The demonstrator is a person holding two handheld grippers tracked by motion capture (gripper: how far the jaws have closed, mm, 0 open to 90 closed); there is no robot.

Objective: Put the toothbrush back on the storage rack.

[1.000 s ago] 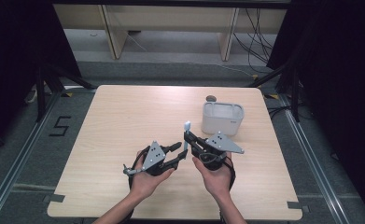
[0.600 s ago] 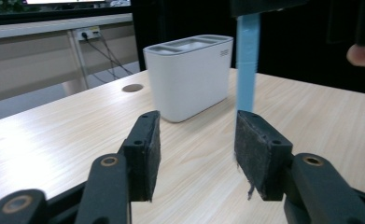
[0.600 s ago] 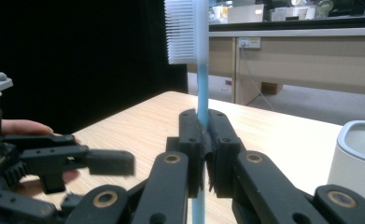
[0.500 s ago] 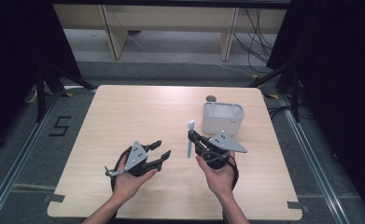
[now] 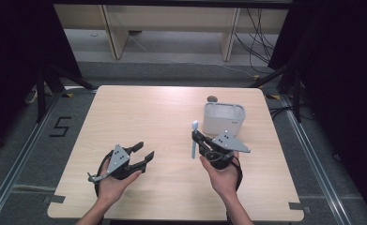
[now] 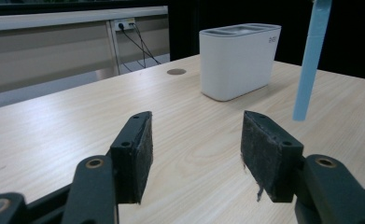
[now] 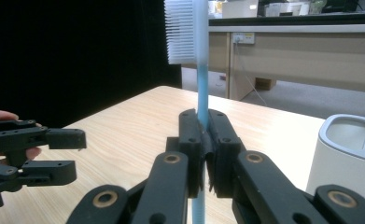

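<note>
A light blue toothbrush point(image 5: 194, 139) with white bristles point(image 7: 180, 30) stands upright, my right gripper point(image 5: 196, 137) shut on its handle point(image 7: 201, 93) just left of the white holder point(image 5: 224, 119). The left gripper point(image 5: 143, 152) lies low over the table's front left, well apart from the brush. Its jaws have just been opening and nothing is between its pads point(image 6: 136, 154). From the left gripper view the brush handle point(image 6: 311, 60) hangs at the upper right, with the holder point(image 6: 238, 60) behind it. In the right gripper view the left gripper point(image 7: 63, 154) stands off to the left.
A small dark round mark point(image 5: 212, 98) sits on the light wooden table point(image 5: 162, 112) just behind the holder. The holder's top has grey compartments point(image 7: 353, 133). Shelving and cables stand beyond the far edge, dark curtains at both sides.
The left gripper has drawn away to the left from the right gripper, and its jaws have spread wider. The right gripper has kept still with the toothbrush.
</note>
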